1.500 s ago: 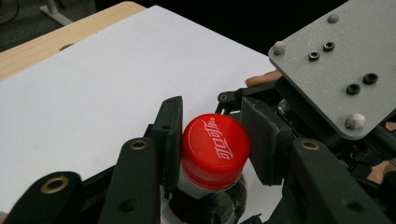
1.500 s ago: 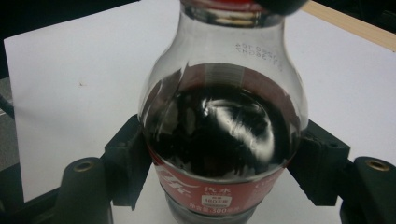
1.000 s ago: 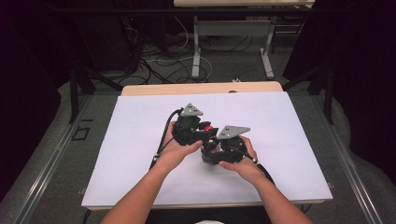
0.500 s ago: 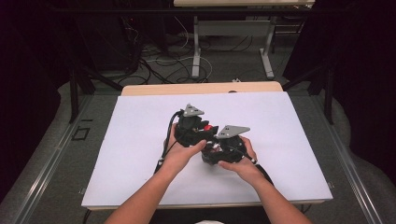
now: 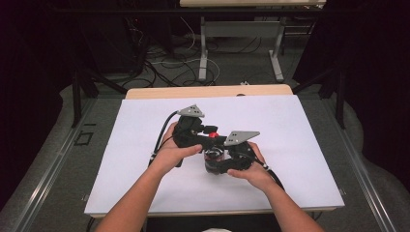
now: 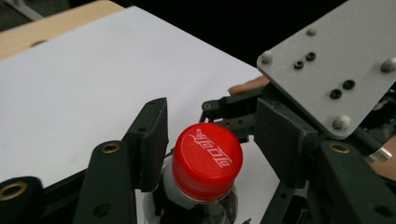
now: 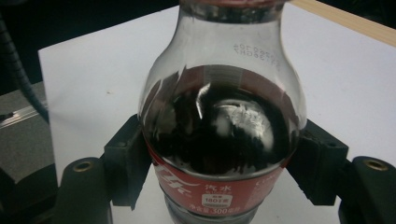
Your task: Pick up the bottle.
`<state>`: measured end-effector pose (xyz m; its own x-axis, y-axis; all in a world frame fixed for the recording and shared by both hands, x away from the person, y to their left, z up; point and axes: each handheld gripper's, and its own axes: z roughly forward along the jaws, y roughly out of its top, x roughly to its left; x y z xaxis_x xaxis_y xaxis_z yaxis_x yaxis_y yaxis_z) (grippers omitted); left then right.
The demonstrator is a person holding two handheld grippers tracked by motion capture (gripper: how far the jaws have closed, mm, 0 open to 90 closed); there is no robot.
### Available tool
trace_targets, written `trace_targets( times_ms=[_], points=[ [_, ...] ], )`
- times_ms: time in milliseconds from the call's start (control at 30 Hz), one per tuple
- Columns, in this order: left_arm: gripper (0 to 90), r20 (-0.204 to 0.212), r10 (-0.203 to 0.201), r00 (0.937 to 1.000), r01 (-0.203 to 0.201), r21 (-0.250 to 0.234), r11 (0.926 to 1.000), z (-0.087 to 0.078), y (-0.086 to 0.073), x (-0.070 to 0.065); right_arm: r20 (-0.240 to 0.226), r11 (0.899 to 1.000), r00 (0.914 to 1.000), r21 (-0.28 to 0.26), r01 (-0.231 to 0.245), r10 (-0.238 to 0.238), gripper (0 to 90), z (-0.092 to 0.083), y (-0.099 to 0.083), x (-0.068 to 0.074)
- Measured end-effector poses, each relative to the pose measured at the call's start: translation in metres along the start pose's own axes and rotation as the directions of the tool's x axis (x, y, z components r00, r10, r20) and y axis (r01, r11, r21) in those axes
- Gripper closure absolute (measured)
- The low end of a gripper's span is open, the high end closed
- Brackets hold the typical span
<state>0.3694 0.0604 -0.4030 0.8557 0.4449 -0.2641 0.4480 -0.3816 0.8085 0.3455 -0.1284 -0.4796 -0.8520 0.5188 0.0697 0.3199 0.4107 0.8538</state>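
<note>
Right hand-held gripper [image 7: 224,186] clenched on cola bottle [image 7: 219,126]; left hand-held gripper [image 6: 210,140] released around red cap [image 6: 208,158].

L tool [image 6: 210,144] opened off cap [image 6: 207,158].

A clear bottle [image 7: 219,121] of dark brown cola has a red cap [image 6: 208,158] with white script and a red label [image 7: 210,189]. White worktop [image 5: 300,130], black tools.

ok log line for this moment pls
right gripper: shut on bottle | left gripper: jaws just opening, astride red cap, not pressing | bottle upright on white sheet
</note>
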Motion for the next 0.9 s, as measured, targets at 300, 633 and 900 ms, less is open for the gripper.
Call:
trace_targets(
  times_ms=[300,633,900],
  points=[
    [59.8,-0.015,0.016,0.9998,-0.016,-0.009,0.9998,0.003,-0.004,0.000,-0.005,1.000,1.0000,0.004,0.002,-0.002,29.9,0.002,-0.001,0.000],
    [60.5,-0.187,-0.021,0.9822,0.013,-0.043,0.9990,0.009,-0.003,-0.014,0.064,1.000,0.9974,-0.005,-0.031,0.031,30.0,0.002,0.000,0.002],
    [60.6,-0.335,-0.135,0.9324,0.107,-0.100,0.9892,0.017,-0.004,-0.030,0.134,0.999,0.9906,0.014,-0.029,0.027,29.9,0.003,0.000,0.004]
  ],
)
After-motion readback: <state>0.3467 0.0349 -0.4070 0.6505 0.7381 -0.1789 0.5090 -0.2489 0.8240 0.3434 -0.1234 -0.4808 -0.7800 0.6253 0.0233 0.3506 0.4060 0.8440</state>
